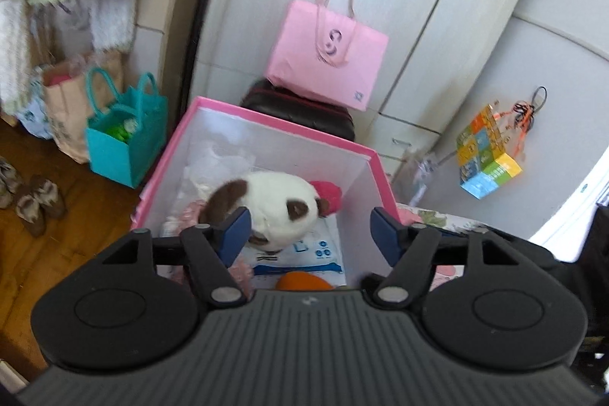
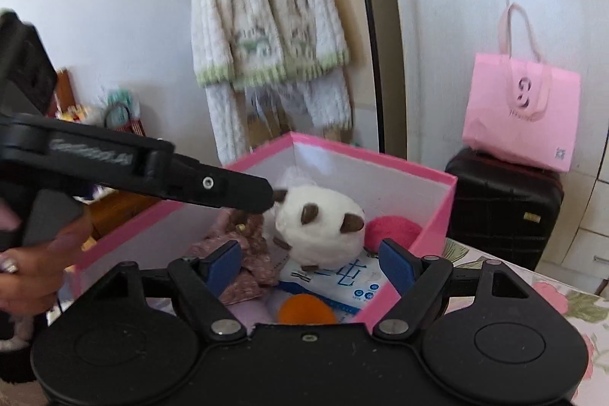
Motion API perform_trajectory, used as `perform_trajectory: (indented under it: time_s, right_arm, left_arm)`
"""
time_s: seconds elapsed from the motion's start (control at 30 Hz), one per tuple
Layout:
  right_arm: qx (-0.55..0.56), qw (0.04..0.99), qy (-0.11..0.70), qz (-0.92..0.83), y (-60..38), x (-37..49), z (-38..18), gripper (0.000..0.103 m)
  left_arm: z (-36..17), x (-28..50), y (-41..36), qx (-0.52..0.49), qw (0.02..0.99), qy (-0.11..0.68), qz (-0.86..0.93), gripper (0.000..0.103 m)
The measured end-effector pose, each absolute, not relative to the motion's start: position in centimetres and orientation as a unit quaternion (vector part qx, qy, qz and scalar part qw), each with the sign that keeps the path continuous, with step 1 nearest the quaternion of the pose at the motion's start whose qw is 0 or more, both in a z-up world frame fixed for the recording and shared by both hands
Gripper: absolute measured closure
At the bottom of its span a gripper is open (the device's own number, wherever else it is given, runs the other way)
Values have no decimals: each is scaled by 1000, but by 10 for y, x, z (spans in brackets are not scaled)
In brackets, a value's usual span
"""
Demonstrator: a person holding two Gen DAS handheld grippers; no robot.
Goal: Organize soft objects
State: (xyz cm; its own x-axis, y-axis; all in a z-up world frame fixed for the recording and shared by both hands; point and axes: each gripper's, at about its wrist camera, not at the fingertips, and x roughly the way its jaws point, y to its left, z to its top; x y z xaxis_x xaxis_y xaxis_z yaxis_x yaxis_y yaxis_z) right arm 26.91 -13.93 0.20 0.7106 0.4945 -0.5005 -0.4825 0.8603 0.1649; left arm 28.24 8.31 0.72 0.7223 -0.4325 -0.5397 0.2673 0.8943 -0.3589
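White plush with brown patches, a round soft toy (image 1: 274,204), was seen lying inside the pink box (image 2: 437,215), on top of a white packet (image 2: 335,282) printed in blue. Blue characters could be seen on that packet, but they could not be read with certainty. Beside the toy a pink fuzzy ball (image 2: 392,229) was lodged against the box wall, a floral cloth (image 2: 247,246) was heaped on the other side, and an orange ball (image 2: 304,309) lay at the near edge. The left gripper (image 1: 310,234) was held over the box with its blue pads spread wide and pressing on nothing, one pad just before the toy in the left wrist view. In the right wrist view its black finger was seen reaching across to the toy's upper edge; whether it touched could not be told. The right gripper (image 2: 310,263) was likewise held wide and empty above the near rim. Behind the box a black suitcase (image 2: 502,208) was stood, with a pink shopping bag (image 2: 521,117) bearing a round logo set on it. A fluffy white and green cardigan (image 2: 266,18) was hung on the wall, and a teal bag (image 1: 125,143) was placed on the wooden floor.
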Motion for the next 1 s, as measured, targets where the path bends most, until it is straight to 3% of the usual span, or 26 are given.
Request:
perform_trajectory:
  time_s: [0.87,1.0]
  right_arm:
    - [60,978,191,67,-210,90,34,19]
    - [75,977,201,16,-218,78,41,19]
  left_arm:
    - [36,114,52,-32,961,222,-162,19]
    - [40,96,43,-3,967,197,-160,11]
